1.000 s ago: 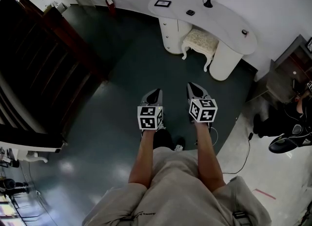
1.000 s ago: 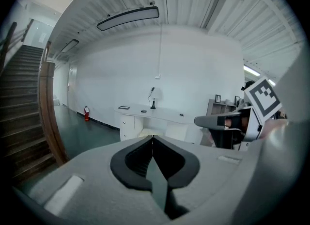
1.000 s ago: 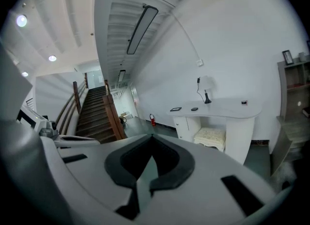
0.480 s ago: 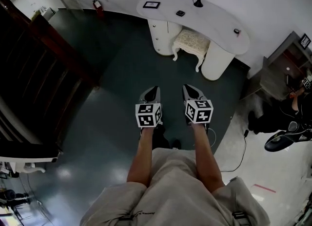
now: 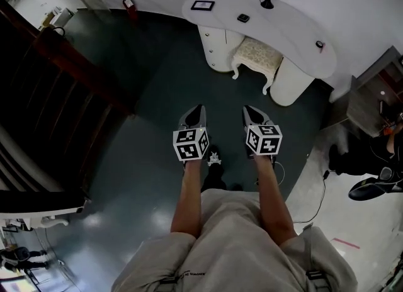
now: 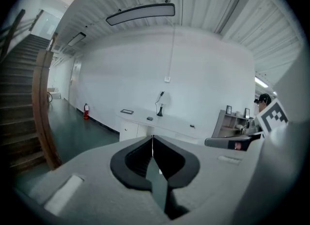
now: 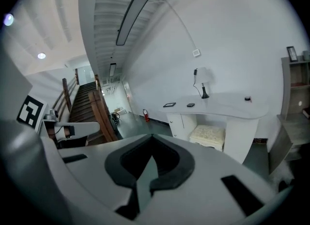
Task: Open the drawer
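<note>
Well short of the white table (image 5: 286, 20), over dark floor: task hardly begun. The drawer is untouched. It is judged to sit in a table pedestal (image 5: 217, 45) beside the stool (image 5: 258, 55), its front too small to make out. Left hand-held gripper (image 5: 199, 109): jaws clenched together, nothing between them. Right hand-held gripper (image 5: 247, 111): likewise closed and empty. Remaining: reach the table, grasp the drawer, pull.

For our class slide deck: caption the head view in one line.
Person holds left tongs and right tongs, both shut, over dark floor, facing a white desk and stool.
</note>
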A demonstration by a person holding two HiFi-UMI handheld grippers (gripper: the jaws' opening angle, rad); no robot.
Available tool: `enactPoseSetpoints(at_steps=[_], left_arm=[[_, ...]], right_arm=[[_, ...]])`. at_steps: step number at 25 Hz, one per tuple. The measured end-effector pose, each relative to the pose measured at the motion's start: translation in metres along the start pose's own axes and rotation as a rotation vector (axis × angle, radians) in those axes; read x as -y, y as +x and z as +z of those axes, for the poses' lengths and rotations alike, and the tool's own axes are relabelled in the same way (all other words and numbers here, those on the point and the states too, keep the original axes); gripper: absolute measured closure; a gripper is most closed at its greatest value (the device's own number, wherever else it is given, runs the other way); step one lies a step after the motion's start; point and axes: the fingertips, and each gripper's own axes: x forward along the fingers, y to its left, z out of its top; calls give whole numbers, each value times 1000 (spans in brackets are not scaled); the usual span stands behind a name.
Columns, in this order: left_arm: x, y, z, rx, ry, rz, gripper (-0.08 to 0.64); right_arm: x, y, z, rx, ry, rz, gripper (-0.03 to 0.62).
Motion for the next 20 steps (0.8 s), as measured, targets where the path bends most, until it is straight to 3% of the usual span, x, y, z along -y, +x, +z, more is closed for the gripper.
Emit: enactPoseSetpoints(at_steps=[9, 20], left_arm=[[-31, 76, 44, 15, 4, -52, 549], [-103, 142, 58, -38, 4, -77, 549]], right_arm=[[11, 67, 63, 22, -33, -17, 577], [7, 160, 84, 17, -28, -73, 577]])
